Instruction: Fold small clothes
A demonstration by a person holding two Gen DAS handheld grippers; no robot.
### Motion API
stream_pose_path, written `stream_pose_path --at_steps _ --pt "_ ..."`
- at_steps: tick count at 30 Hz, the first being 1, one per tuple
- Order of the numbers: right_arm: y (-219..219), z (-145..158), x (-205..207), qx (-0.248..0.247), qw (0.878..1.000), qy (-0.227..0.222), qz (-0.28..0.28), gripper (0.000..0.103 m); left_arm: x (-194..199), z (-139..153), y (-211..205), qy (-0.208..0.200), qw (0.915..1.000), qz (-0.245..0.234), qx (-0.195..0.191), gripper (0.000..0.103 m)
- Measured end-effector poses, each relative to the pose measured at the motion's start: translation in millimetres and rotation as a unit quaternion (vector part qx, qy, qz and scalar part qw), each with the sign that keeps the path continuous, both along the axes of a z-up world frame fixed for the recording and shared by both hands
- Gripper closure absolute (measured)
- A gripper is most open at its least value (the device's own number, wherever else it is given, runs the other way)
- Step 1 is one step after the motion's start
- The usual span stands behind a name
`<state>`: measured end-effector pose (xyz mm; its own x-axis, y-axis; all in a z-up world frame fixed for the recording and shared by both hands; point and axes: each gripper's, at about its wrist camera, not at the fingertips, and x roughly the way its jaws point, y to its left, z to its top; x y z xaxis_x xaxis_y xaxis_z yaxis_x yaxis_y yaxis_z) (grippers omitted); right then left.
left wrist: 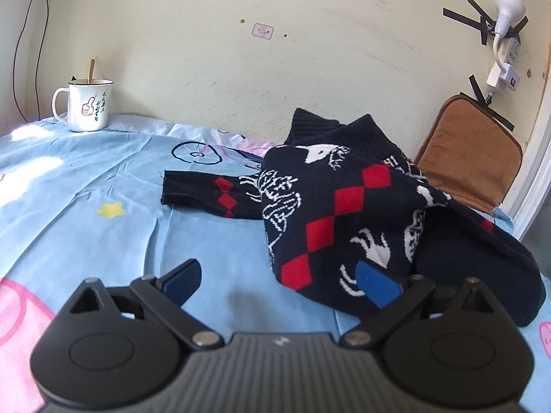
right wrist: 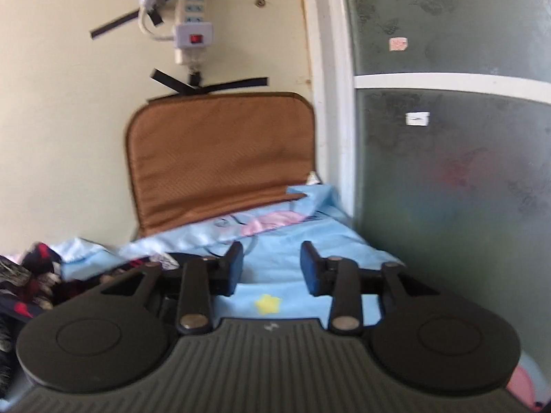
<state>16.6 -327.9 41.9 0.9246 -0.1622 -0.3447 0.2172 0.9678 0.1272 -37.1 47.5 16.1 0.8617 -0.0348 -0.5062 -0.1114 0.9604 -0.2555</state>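
Blue sheet (left wrist: pixel 103 179) is carrying the sweater (left wrist: pixel 344 206); left gripper (left wrist: pixel 279 275) is gaping wide, right gripper (right wrist: pixel 272 268) is standing half open, both holding nothing.

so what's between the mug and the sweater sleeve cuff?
Nothing but bare blue sheet, with a yellow star print nearby. The mug stands by the wall, well apart from the sweater cuff. Left wrist view only.
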Motion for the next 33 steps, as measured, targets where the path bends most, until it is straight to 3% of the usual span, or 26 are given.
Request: stream_pose_path --at_steps 2,5,9,11,15,16,18,19,21,23,27,30,31,32,33 --pt "30.2 4.4 6.5 -0.001 0.998 -0.007 0.064 0.057 -0.7 0.5 1.1 -0.002 1.0000 0.000 -0.002 0.003" --pt "92.8 8.5 26.0 -0.009 0.981 0.004 0.195 0.050 -2.2 1.2 4.4 -0.008 0.9999 0.002 -0.010 0.003" --pt "172.7 10.4 41.3 -0.045 0.940 0.014 0.338 0.038 -0.8 0.0 20.8 -0.009 0.9987 0.020 -0.045 0.003" --pt "207.2 8.7 46.7 -0.085 0.920 0.015 0.381 0.032 -0.4 -0.8 30.0 -0.011 0.9974 0.036 -0.062 0.003" --pt "254.3 0.6 64.3 -0.138 0.887 0.052 0.437 0.033 -1.7 -0.6 44.1 -0.019 0.9943 0.067 -0.081 0.003" --pt "262.4 -3.1 67.8 -0.147 0.880 0.068 0.447 0.035 -2.8 0.0 45.6 -0.022 0.9938 0.073 -0.081 0.003" --pt "273.9 -12.6 72.2 -0.165 0.865 0.108 0.461 0.066 -3.9 1.5 47.2 -0.027 0.9931 0.084 -0.078 0.003" --pt "276.1 -15.9 72.3 -0.169 0.861 0.124 0.463 0.090 -4.2 1.9 47.9 -0.028 0.9928 0.088 -0.077 0.003" --pt "263.8 -8.3 60.2 -0.124 0.858 0.125 0.483 0.091 -5.7 2.8 50.9 -0.030 0.9913 0.101 -0.078 0.003" --pt "239.3 19.3 43.9 -0.058 0.860 0.086 0.500 0.091 -7.8 2.9 56.3 -0.034 0.9889 0.119 -0.083 0.003" --pt "143.8 77.1 3.7 0.099 0.862 -0.046 0.495 0.091 -7.3 1.3 60.6 -0.027 0.9879 0.124 -0.090 0.003" --pt "61.0 68.9 -19.2 0.201 0.855 -0.126 0.462 0.090 -6.6 1.0 56.8 -0.025 0.9895 0.115 -0.083 0.003" --pt "39.8 58.4 -20.8 0.226 0.860 -0.119 0.442 0.086 -6.2 1.1 55.2 -0.024 0.9902 0.113 -0.079 0.003" --pt "22.2 46.4 -21.4 0.240 0.876 -0.099 0.407 0.078 -6.0 1.0 53.3 -0.022 0.9911 0.108 -0.075 0.003" --pt "7.4 32.2 -22.1 0.235 0.905 -0.068 0.349 0.072 -5.6 0.9 51.0 -0.021 0.9918 0.104 -0.071 0.003"
